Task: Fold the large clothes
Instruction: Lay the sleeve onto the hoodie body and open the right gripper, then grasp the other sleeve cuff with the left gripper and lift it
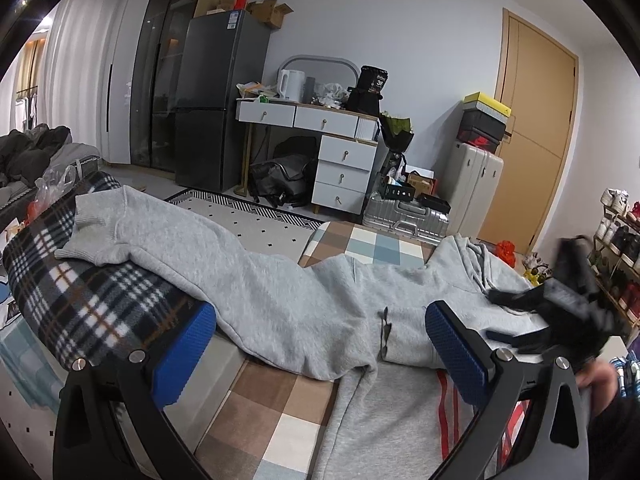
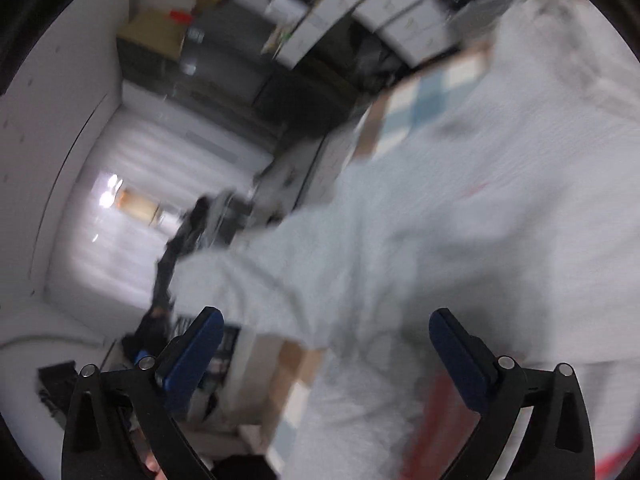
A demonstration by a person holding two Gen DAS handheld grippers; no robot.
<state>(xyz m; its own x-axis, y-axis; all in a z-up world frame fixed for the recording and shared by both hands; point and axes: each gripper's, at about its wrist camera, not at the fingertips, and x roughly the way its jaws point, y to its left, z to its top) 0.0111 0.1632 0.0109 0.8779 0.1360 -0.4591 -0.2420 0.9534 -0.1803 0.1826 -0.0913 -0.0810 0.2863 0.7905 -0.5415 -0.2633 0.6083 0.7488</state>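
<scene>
We see a grey hooded sweatshirt (image 1: 304,304) spread across a checked bedcover (image 1: 280,412), its body lying toward the right and one long sleeve (image 1: 132,232) stretched out to the left, where the cuff rests on a dark plaid blanket (image 1: 92,300). Our left gripper (image 1: 320,344) hangs above the middle of the garment with its blue-padded fingers (image 1: 456,352) wide apart and nothing between them. At the right edge of that view we make out the right gripper (image 1: 568,304) as a dark blur over the hood end of the sweatshirt. From its own camera the right gripper (image 2: 326,352) also shows its fingers (image 2: 192,356) spread apart and holding nothing, with pale grey cloth (image 2: 380,240) filling most of the frame beneath it; the picture is badly smeared, so it seems to be close over the fabric, though we cannot tell if it touches. Beyond the bed stand a white desk with drawers (image 1: 340,152), a dark fridge (image 1: 216,100), silver suitcases (image 1: 472,184) and a wooden door (image 1: 536,120)
</scene>
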